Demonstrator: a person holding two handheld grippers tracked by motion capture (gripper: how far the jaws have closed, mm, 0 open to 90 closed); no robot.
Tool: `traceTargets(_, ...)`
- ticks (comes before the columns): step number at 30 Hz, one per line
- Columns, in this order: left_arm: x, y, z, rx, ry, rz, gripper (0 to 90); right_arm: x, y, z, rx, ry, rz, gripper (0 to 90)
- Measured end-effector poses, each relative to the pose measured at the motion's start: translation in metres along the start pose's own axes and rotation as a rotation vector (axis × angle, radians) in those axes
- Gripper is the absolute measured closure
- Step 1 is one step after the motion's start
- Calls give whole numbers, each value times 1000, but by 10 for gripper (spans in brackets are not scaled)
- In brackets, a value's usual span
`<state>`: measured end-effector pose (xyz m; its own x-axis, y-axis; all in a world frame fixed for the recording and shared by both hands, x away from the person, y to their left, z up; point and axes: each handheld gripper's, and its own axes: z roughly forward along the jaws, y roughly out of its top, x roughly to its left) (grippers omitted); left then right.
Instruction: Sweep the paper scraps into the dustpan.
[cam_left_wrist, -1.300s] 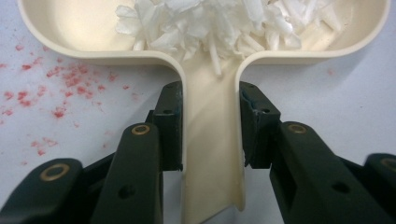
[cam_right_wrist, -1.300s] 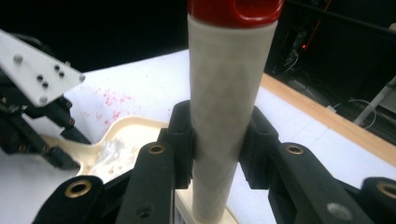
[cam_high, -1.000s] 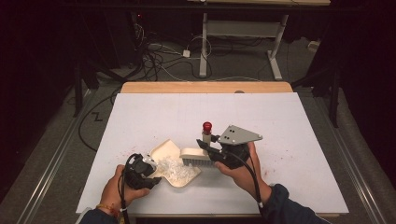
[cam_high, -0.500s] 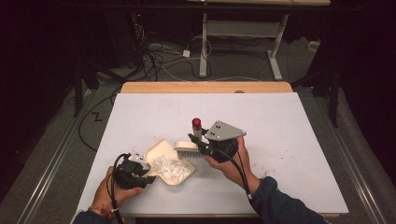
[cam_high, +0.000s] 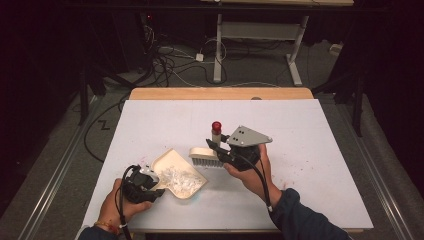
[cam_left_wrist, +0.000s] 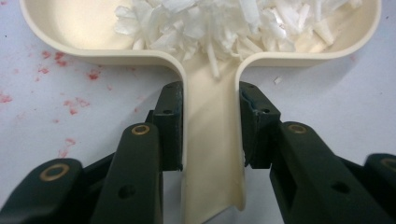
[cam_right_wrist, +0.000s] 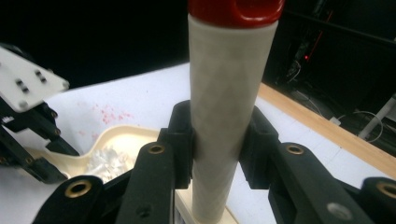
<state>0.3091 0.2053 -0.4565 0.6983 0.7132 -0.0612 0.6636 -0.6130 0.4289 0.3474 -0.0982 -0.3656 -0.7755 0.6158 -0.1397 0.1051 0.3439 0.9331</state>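
High view: near the table's (cam_high: 320, 125) front edge, the left hand-held gripper (cam_high: 150, 184) holds the cream dustpan (cam_high: 172, 162), already heaped with white shreds (cam_high: 181, 179); the right hand-held gripper (cam_high: 216, 148) has drawn the hand brush (cam_high: 205, 156) slightly back from the pan since a second ago. Sweeping looks nearly done; emptying remains.

Left gripper view: jaws clamp the dustpan handle (cam_left_wrist: 212, 140).

Right gripper view: jaws grip the brush's red-capped handle (cam_right_wrist: 229, 93).
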Motion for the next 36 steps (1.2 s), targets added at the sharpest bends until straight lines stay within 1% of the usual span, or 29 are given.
traceTargets(3,-2,1,0,8,13,7,632,-3,3,-8,-25,-15,6,701)
traceTargets(6,-3,2,0,10,16,7,633,-8,3,-14,-20,-30,8,701)
traceTargets(9,-4,2,0,16,23,10,632,-12,0,-15,9,-48,12,701)
traceTargets(11,-4,2,0,15,27,11,632,-12,-3,-16,23,-62,2,701)
traceTargets(16,-6,5,1,25,31,14,632,-11,-11,-15,55,-167,-73,701)
traceTargets(18,-6,6,1,28,29,17,632,-9,-13,-11,58,-189,-91,701)
traceTargets(20,-7,7,1,32,31,16,632,-5,-15,-4,54,-194,-101,701)
traceTargets(22,-7,8,0,33,29,12,632,0,-16,3,52,-182,-107,701)
traceTargets(24,-8,8,0,35,24,9,632,8,-18,7,50,-154,-92,701)
traceTargets(26,-8,9,1,33,21,5,632,16,-18,10,56,-128,-98,699)
traceTargets(27,-8,9,1,34,19,2,632,20,-18,10,56,-119,-108,699)
traceTargets(28,-8,9,1,34,17,-1,632,24,-18,9,53,-108,-105,699)
traceTargets(30,-9,9,1,35,19,0,632,32,-16,7,52,-50,-76,700)
traceTargets(33,-10,9,1,36,21,2,632,42,-11,4,30,-7,-65,701)
traceTargets(36,-10,8,1,37,17,2,632,45,-5,2,7,6,-55,701)
